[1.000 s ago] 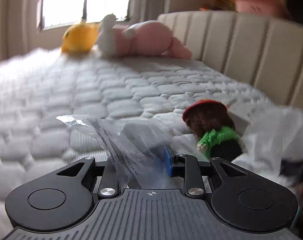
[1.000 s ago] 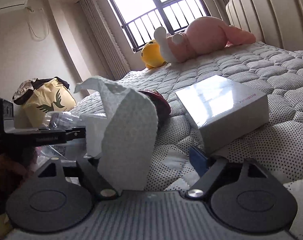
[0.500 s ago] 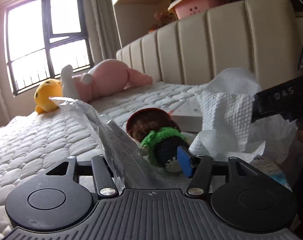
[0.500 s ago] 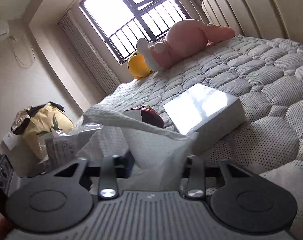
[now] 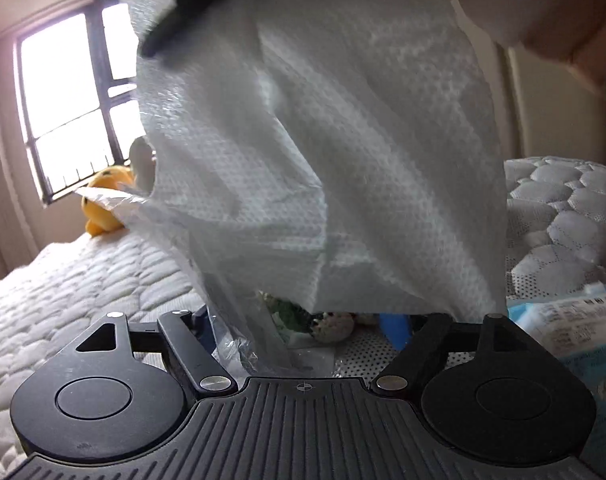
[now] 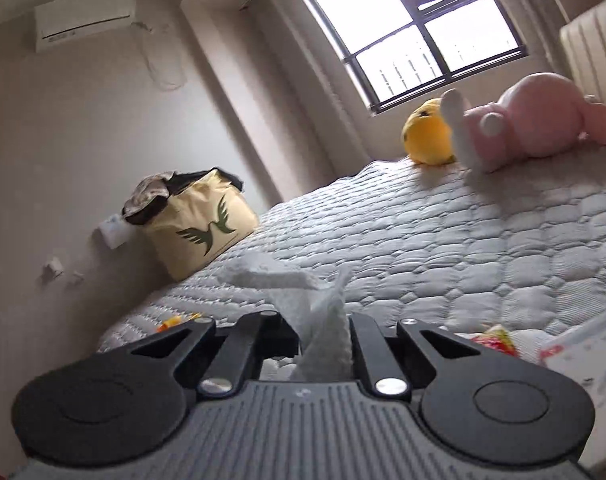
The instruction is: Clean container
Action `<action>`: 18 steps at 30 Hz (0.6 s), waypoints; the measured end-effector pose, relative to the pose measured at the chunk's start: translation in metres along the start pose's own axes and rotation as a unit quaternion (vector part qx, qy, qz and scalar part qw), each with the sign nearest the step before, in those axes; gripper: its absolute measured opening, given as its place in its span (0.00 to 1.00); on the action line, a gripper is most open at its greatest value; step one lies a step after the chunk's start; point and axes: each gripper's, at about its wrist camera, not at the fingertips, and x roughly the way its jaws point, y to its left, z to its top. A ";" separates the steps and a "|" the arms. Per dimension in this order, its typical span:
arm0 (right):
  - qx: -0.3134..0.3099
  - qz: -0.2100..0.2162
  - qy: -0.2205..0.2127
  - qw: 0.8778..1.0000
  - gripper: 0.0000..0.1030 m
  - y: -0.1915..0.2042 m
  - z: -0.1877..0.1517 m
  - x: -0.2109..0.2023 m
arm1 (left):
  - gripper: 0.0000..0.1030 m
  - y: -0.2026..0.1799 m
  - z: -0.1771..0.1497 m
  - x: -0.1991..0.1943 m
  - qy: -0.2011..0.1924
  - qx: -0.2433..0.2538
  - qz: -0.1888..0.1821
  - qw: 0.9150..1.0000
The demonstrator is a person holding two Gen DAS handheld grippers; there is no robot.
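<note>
duck toy [image 6: 427,136] left of rabbit toy [image 6: 519,120] | both on bed [image 6: 443,232]

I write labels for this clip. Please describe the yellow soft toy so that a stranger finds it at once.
Look at the window at the far end of the bed. Just below its sill, on the quilted mattress, lies the yellow soft toy. It is round and touches the pink plush rabbit; only it is yellow.

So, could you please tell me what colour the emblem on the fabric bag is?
Dark green emblem on a pale yellow bag, clearest in the right wrist view.
</note>
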 end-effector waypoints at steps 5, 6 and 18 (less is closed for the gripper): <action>-0.048 -0.122 0.045 0.990 0.07 -0.012 -0.014 0.027 | 0.90 0.001 0.001 0.009 0.021 -0.003 0.017 1.000; -0.046 -0.158 0.049 0.985 0.07 -0.022 -0.018 0.027 | 0.90 0.002 0.001 0.011 0.024 -0.005 0.018 1.000; 0.038 -0.203 0.046 0.977 0.83 -0.053 -0.070 -0.133 | 0.93 0.007 0.005 0.041 0.084 -0.012 0.056 0.995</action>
